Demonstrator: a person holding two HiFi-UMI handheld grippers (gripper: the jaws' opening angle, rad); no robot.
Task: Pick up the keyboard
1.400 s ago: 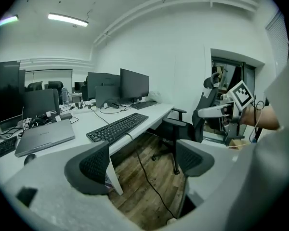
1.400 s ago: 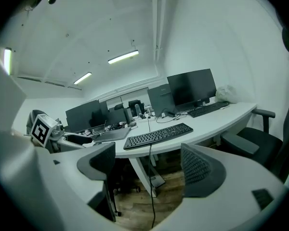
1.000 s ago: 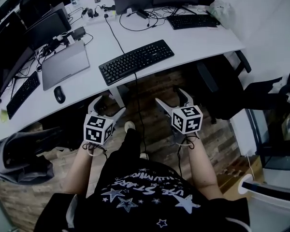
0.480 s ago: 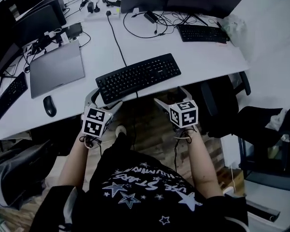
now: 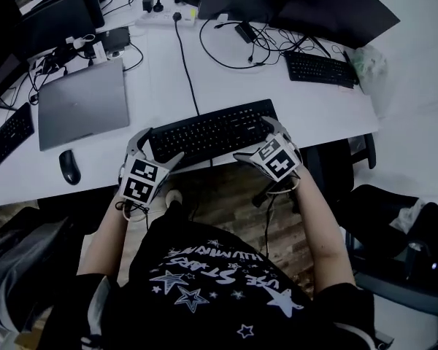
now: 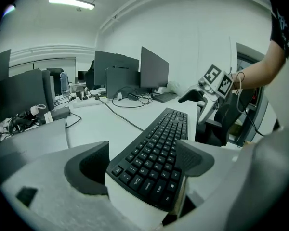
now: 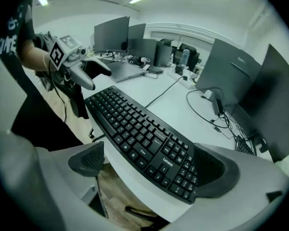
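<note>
two tongs, one keyboard, and what matters is how that keyboard lies between them.

from the head view, the black keyboard [image 5: 210, 133] rests on the white counter [image 5: 306, 100], close to its front edge. its long axis runs side to side across the person, the right end a little farther back. the left tongs [image 5: 159, 146] sit at its left short end and the right tongs [image 5: 255, 138] at its right short end, so neither hand looks nearer than the other.

from the left gripper view, the jaws stand apart, with the keyboard's left end between them and its length running straight away from the camera. i can't see either pad pressing on it.

from the right gripper view, the jaws are opening, and the keyboard's right end lies between them. one pad hangs off the counter's front edge and the other sits by the keyboard's back edge, with no squeeze yet.

my guess is that each pair needs to close across the keyboard's short width, front edge to back.
</note>
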